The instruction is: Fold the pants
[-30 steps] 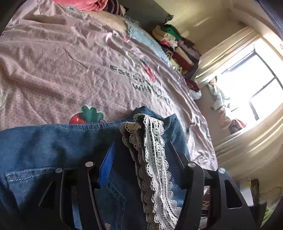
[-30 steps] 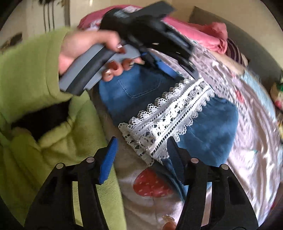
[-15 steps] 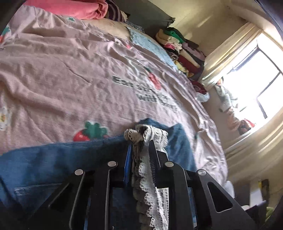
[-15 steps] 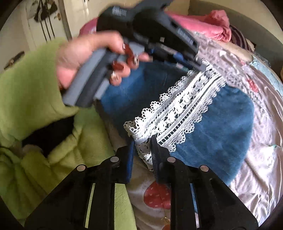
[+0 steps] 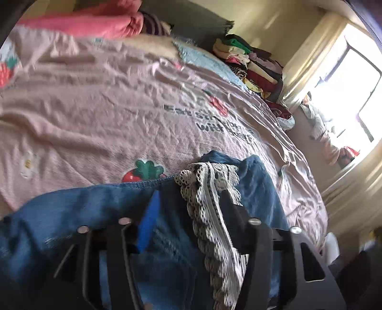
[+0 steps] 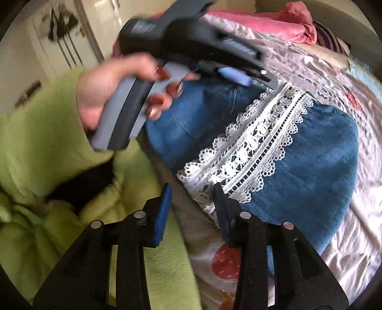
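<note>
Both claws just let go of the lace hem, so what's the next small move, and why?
Probably back both opening claws off. The left claw and right claw no longer pinch the white lace hem, which rests folded across the blue denim pants.

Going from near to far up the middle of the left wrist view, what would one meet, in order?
Left gripper, jaws opening around the lace trim → denim pants → strawberry print on the pink bedspread → pink blanket at the far end.
</note>
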### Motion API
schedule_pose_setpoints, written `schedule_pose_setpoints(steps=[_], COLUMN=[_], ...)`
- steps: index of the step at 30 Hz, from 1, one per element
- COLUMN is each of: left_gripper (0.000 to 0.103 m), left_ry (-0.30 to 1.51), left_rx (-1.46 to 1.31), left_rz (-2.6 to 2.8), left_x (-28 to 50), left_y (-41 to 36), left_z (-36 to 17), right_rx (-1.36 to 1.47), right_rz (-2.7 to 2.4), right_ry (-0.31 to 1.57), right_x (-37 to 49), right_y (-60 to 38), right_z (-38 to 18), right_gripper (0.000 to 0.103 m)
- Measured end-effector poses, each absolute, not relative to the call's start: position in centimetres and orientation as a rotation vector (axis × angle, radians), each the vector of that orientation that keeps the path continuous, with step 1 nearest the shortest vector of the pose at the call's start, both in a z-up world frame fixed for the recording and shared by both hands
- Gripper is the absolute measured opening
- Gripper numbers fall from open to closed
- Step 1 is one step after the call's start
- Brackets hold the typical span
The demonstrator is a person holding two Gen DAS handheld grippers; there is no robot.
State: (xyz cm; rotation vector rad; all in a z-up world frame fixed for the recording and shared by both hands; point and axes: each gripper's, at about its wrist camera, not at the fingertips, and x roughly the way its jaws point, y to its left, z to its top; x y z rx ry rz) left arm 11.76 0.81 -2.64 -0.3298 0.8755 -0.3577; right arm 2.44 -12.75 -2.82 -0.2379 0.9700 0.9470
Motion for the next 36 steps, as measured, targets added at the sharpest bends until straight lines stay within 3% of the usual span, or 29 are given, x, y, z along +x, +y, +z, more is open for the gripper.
schedule_pose_setpoints(steps=[2, 5, 9, 12, 15, 18, 21, 30, 36], left_gripper=[0.054, 0.068, 0.069, 0.081, 0.077, 0.059, 0.051, 0.051, 0.053], left_ry=[0.866, 0.855, 0.831, 0.813, 0.799, 0.816, 0.841, 0.964, 0.972], left_rx=[-0.288, -0.262, -0.208, -0.156, -0.112, -0.097, -0.068, 0.088, 0.044], left_rz=[-0.348, -0.355, -0.369, -0.375, -0.383, -0.420, -0.452, -0.492, -0.508], left_x=[10.8, 9.5, 7.6, 6.1, 4.8, 3.7, 2.9, 1.6, 1.6], left_y=[0.8, 0.7, -0.2, -1.3, -2.3, -3.3, -4.3, -7.7, -6.9], left_z=[-2.1, -1.3, -0.3, 0.3, 0.7, 0.6, 0.0, -4.5, -5.2], right_rx=[-0.204, -0.193, -0.164, -0.164, -0.163, -0.169, -0.180, -0.203, -0.170], right_rz=[0.926, 0.844, 0.739, 0.688, 0.670, 0.665, 0.656, 0.595, 0.590], right_ry=[0.964, 0.960, 0.960, 0.962, 0.970, 0.972, 0.983, 1.038, 1.059], right_x=[2.8, 3.8, 4.6, 4.9, 5.2, 5.4, 5.3, 4.8, 5.3], right_y=[-13.7, -15.1, -17.5, -18.5, -18.7, -18.3, -18.4, -19.9, -20.1], right_z=[-2.1, -1.4, -1.0, -1.2, -1.6, -2.0, -2.6, -5.3, -6.1], right_gripper=[0.035, 0.036, 0.036, 0.036, 0.036, 0.036, 0.036, 0.036, 0.036])
